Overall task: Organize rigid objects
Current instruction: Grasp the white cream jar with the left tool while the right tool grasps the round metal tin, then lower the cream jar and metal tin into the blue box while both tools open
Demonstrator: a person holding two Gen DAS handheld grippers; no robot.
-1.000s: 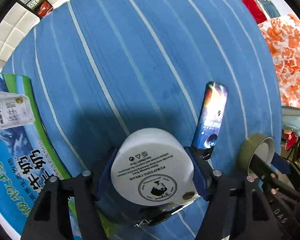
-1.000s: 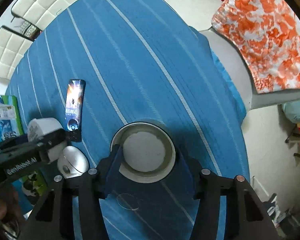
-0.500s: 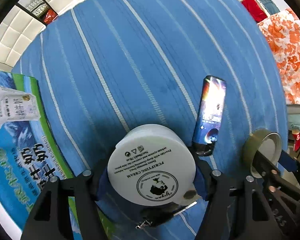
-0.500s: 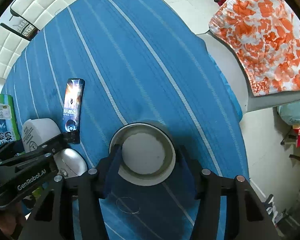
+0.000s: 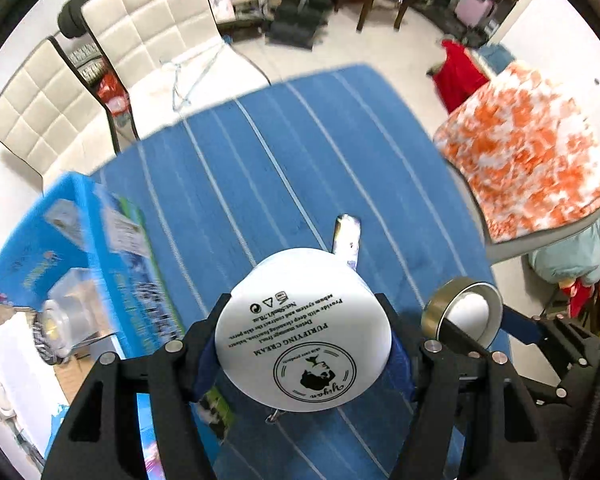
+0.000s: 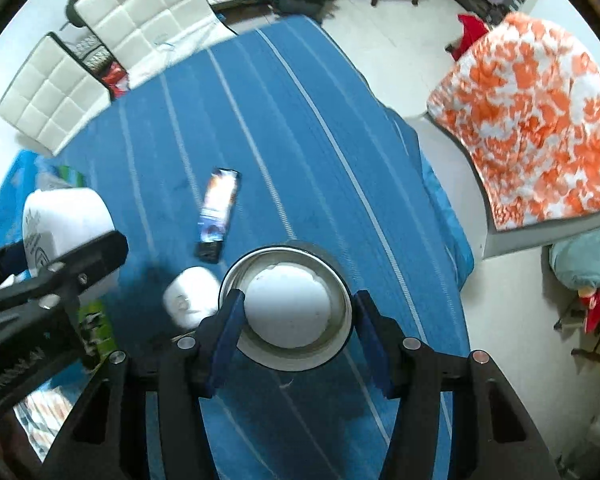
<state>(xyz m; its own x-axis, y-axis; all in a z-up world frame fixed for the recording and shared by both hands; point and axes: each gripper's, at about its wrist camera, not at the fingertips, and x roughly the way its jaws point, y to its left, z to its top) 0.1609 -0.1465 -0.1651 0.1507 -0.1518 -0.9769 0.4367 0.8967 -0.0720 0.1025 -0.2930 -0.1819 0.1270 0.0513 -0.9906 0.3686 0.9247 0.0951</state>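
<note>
Left wrist view: my left tongs (image 5: pixel 303 354) grip the white cream jar (image 5: pixel 303 334) above the blue striped cloth (image 5: pixel 260 184).
My right tongs (image 6: pixel 296 320) clamp the tape roll (image 6: pixel 286 308), also lifted over the cloth.

"purifying cream" on white jar (image 5: pixel 303 328)

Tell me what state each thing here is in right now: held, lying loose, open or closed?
Left hand-held gripper: shut on the white cream jar.
White cream jar: held, its printed flat face toward the camera.
Right hand-held gripper: shut on the tape roll.
Tape roll: held, its hole toward the camera.
Slim printed box: lying flat on the blue striped tablecloth.
White mouse: resting loose on the cloth.
</note>
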